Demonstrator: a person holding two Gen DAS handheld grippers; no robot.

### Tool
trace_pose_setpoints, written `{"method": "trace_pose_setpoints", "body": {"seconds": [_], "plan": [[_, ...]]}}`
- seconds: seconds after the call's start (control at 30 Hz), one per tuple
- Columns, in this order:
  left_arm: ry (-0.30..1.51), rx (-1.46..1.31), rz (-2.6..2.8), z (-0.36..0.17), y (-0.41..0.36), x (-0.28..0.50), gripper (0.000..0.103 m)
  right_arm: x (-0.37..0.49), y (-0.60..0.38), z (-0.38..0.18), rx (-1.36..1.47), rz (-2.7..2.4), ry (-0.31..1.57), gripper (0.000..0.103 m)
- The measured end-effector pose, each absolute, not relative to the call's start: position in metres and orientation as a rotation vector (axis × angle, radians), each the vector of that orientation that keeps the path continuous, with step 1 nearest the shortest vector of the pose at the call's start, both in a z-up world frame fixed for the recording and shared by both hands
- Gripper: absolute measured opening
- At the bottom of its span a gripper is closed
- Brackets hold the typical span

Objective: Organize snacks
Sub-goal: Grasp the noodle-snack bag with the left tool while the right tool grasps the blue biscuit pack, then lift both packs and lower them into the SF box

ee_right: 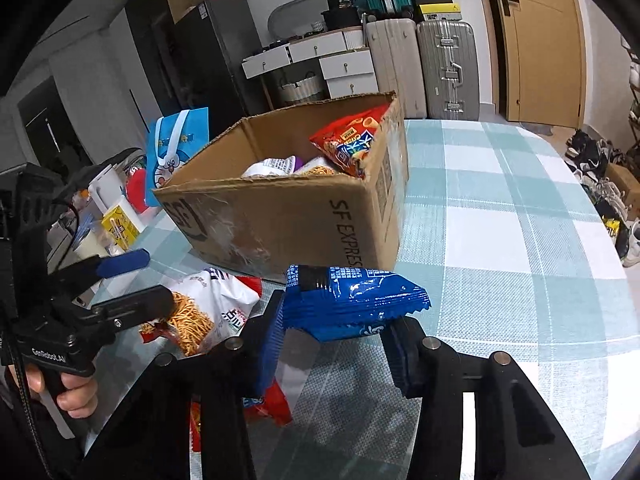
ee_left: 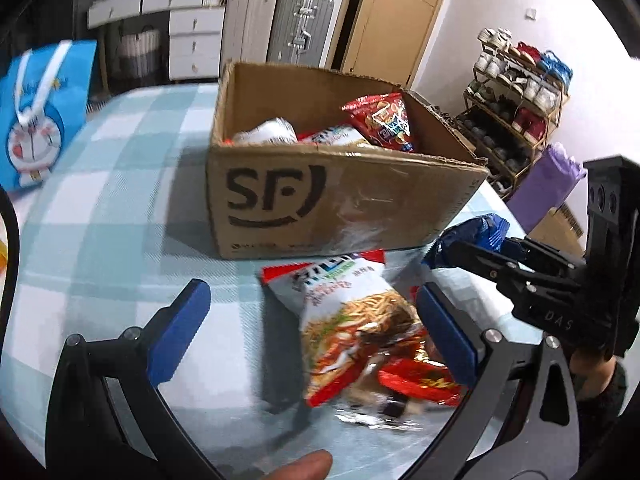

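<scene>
Few bags already in the cardboard box point(ee_left: 320, 200), right gripper point(ee_right: 336, 344) clamping a blue packet point(ee_right: 356, 300) beside it, left gripper point(ee_left: 312, 328) spread wide over the noodle-snack bag point(ee_left: 352, 320) and red packets point(ee_left: 420, 384) in front.

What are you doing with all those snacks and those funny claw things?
Someone is tidying snacks into the cardboard box on the checked table. The right gripper is holding a blue snack packet just in front of the box. The left gripper is open over a noodle-snack bag lying on the table. A red snack bag and others already sit inside the box.
</scene>
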State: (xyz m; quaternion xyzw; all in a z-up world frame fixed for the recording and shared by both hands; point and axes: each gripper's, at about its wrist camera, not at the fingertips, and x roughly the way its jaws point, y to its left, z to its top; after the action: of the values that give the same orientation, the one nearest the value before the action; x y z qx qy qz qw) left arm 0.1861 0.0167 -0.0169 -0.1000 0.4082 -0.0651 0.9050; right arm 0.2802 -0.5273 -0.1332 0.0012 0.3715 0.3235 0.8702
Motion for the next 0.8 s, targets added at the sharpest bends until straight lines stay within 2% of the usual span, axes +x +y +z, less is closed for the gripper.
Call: {"method": "trace_pose_setpoints", "body": {"seconds": [0.23,0.33,0.4,0.43,0.57,0.8], "plan": [[0.887,-0.261,-0.149,-0.034,0.008,0.191,0.101,0.279,-0.53,-0.129,-0.008,0.673,0.771,0.046],[0.908,-0.273,-0.166,-0.038,0.007,0.194,0.085,0.279,-0.531,-0.129,-0.006,0.673,0.771,0.046],[0.928,-0.293,-0.206,-0.041,0.007,0.197,0.071,0.279,-0.532,-0.128,-0.003,0.672,0.77,0.046],[0.934,-0.299,-0.223,-0.043,0.006,0.197,0.057,0.279,-0.531,-0.129,-0.003,0.673,0.771,0.046],[0.934,-0.283,-0.246,-0.045,0.003,0.197,0.049,0.279,-0.531,-0.129,-0.007,0.674,0.77,0.046],[0.893,-0.246,-0.254,-0.037,-0.003,0.197,0.046,0.276,-0.532,-0.125,-0.005,0.679,0.755,0.045]]}}
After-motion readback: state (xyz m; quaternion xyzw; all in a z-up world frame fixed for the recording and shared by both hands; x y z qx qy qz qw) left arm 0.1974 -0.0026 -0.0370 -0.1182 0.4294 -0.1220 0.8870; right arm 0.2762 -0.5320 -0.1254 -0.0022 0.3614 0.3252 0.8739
